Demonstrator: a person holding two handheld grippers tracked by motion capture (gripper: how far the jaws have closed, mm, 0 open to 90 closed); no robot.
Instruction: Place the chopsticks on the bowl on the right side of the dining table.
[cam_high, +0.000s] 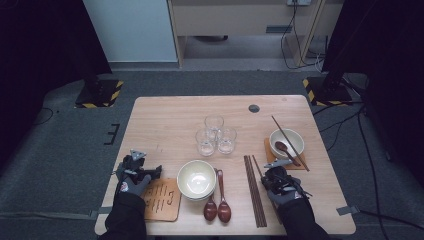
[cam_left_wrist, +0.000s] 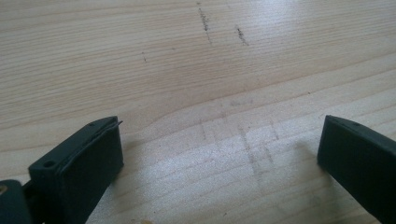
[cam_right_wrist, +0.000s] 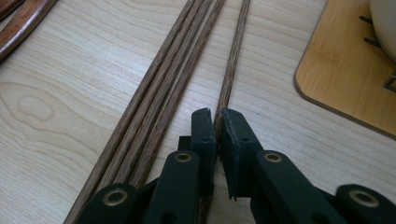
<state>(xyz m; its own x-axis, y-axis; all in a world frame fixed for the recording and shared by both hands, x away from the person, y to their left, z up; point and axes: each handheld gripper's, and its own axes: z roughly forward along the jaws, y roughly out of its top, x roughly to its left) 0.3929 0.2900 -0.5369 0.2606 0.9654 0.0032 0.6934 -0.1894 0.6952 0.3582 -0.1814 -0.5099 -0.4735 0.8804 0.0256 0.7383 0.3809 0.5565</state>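
Several dark wooden chopsticks (cam_high: 254, 192) lie in a row right of the cream bowl (cam_high: 196, 179). One single chopstick (cam_right_wrist: 233, 60) lies apart from the bundle (cam_right_wrist: 173, 70), and my right gripper (cam_right_wrist: 218, 116) is shut on its near part, low at the table. From above, the right gripper (cam_high: 267, 175) sits just right of the chopstick row. At the table's left edge my left gripper (cam_high: 152, 172) rests, and the left gripper (cam_left_wrist: 219, 140) stands open over bare wood with nothing between its jaws.
Three glasses (cam_high: 215, 135) stand mid-table. Two wooden spoons (cam_high: 220, 200) lie beside the cream bowl. A white bowl (cam_high: 286, 142) with a spoon and chopsticks sits on a wooden coaster (cam_right_wrist: 345, 79) close to the right gripper. A wooden board (cam_high: 162, 200) lies front left.
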